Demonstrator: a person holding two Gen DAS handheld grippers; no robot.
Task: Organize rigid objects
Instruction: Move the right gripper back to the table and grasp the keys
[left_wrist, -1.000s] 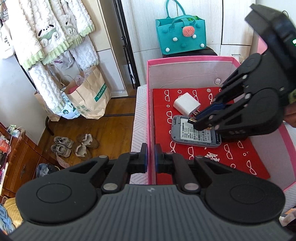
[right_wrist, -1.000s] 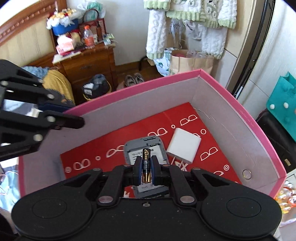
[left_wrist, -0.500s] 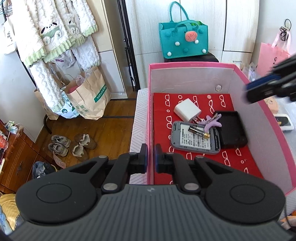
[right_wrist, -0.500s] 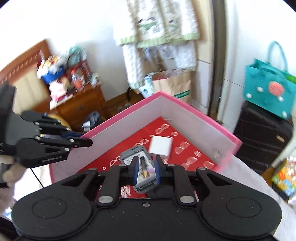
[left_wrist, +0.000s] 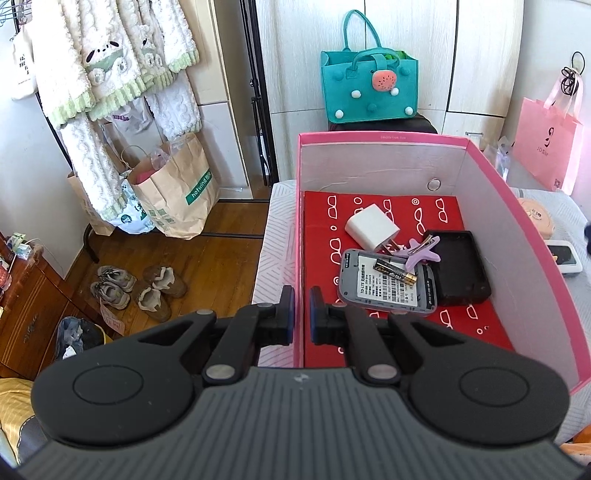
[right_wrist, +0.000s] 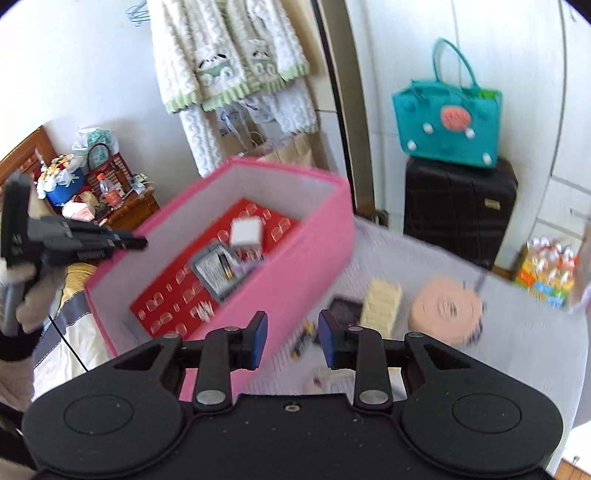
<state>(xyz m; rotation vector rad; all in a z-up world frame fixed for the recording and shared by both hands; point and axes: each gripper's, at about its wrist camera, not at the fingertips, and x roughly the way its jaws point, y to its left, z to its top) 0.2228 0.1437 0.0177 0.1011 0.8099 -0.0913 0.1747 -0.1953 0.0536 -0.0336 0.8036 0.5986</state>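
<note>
1. Pink cardboard box (left_wrist: 524, 236) stood on the bed; we saw a battery (left_wrist: 395, 272) lying on the grey device (left_wrist: 388, 291) inside.
2. Our left gripper (left_wrist: 302, 317) pinched the box's wall.
3. Our right gripper (right_wrist: 292, 336) was opening, empty, outside the box.

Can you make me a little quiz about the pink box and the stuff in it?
1. What lies on top of the grey device in the pink box?
2. True or false: the left gripper is clamped on the box's wall.
3. Which touches the white charger: A) the purple hair clip, B) the teal bag?

Key:
1. A battery.
2. True.
3. A; the clip lies against its plug end.
</note>
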